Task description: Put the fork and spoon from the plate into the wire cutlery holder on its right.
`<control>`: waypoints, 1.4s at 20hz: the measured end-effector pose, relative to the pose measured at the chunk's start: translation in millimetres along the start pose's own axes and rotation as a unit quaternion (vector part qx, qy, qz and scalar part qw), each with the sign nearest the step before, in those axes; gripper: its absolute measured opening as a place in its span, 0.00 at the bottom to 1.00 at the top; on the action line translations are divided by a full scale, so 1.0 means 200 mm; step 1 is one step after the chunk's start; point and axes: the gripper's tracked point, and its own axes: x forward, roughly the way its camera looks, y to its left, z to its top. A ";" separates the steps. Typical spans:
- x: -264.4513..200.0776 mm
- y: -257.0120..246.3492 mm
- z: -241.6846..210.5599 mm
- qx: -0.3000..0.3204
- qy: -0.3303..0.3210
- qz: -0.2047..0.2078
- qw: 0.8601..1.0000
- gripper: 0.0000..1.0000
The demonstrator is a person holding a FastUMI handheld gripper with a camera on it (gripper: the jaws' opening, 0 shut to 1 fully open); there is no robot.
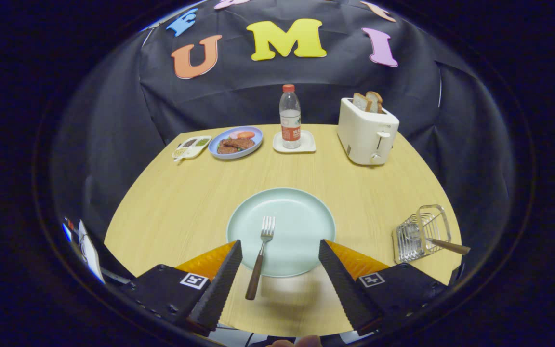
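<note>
My gripper (280, 250) hangs spread wide, holding nothing. The fork (261, 255) lies on the plate (301, 217), its handle overhanging the rim between my fingers. One utensil, probably the spoon, already pokes from the wire cutlery holder (422, 231). I should descend squarely, pinching the handle mid-length.

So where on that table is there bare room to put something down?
Bare wood lies left of the plate, and between it and the far row: food plate, bottle, toaster. The open gripper straddles the fork; the cutlery holder crowds the right edge.
</note>
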 end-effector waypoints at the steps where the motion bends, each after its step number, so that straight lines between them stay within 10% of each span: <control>1: 0.04 0.02 -0.02 -0.003 0.003 -0.003 1.000 0.97; 7: 0.27 0.07 -0.14 0.000 0.035 -0.010 0.999 0.97; 15: 0.42 0.11 -0.23 -0.006 0.081 -0.017 0.997 0.58; 17: 0.43 0.11 -0.25 -0.003 0.090 -0.024 0.996 0.31; 21: 0.43 0.10 -0.28 0.007 0.110 -0.024 0.994 0.10; 28: 0.35 0.03 -0.20 0.008 0.133 -0.017 0.991 0.01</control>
